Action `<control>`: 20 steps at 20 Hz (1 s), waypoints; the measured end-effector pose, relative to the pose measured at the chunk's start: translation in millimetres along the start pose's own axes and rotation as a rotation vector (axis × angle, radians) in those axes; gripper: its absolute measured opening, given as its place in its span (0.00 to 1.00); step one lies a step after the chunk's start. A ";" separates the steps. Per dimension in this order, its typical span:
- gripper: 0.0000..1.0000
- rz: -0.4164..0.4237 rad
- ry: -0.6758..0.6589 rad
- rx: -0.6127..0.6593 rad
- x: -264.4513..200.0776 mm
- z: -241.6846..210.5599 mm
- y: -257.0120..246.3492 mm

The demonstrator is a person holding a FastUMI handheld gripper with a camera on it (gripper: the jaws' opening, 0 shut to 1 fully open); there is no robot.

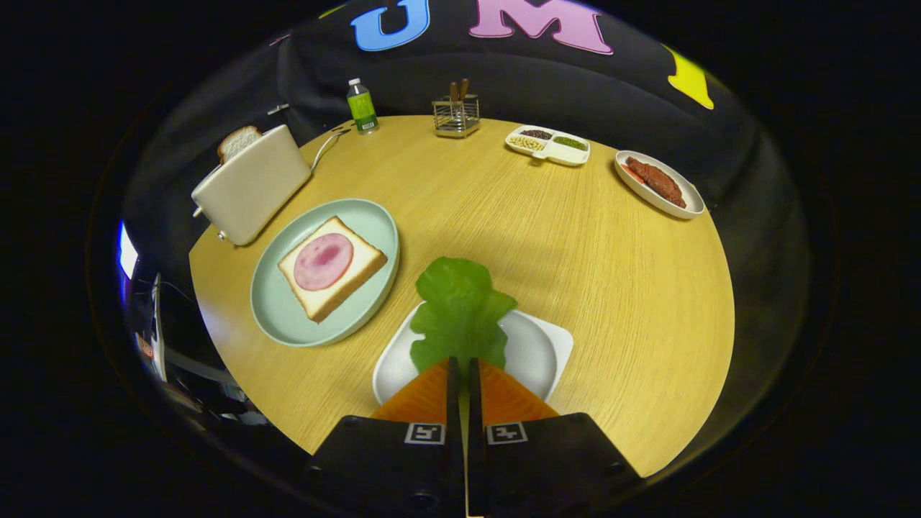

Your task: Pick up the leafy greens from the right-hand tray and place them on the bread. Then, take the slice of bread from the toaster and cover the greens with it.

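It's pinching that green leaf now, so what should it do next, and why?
Probably lift and carry it ahead and left to the bread on the green plate. The gripper has its jaws closed on the leaf, which still reaches over the white tray.

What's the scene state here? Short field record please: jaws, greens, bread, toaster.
gripper: gripper jaws closed on the near end of the leafy greens
greens: leaf extends ahead of the jaws over the white tray
target: bread slice with ham on the green plate, left of the tray
toaster: toaster beyond the plate, bread slice sticking up from it
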State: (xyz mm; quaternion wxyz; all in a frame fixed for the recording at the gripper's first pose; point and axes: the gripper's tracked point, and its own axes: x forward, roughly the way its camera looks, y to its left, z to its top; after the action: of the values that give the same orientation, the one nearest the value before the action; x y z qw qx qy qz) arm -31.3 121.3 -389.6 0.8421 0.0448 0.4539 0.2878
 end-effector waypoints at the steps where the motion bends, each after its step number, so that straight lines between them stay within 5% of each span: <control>1: 0.06 0.008 -0.021 0.004 -7.2 7.2 3.5; 10: 0.06 0.088 -0.138 -0.047 -50.1 72.2 72.3; 20: 0.06 0.176 -0.101 -0.092 -17.0 107.5 161.2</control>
State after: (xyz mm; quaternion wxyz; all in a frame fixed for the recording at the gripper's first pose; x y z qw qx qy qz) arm -25.1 266.2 -260.0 0.8366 0.0600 0.3915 0.3785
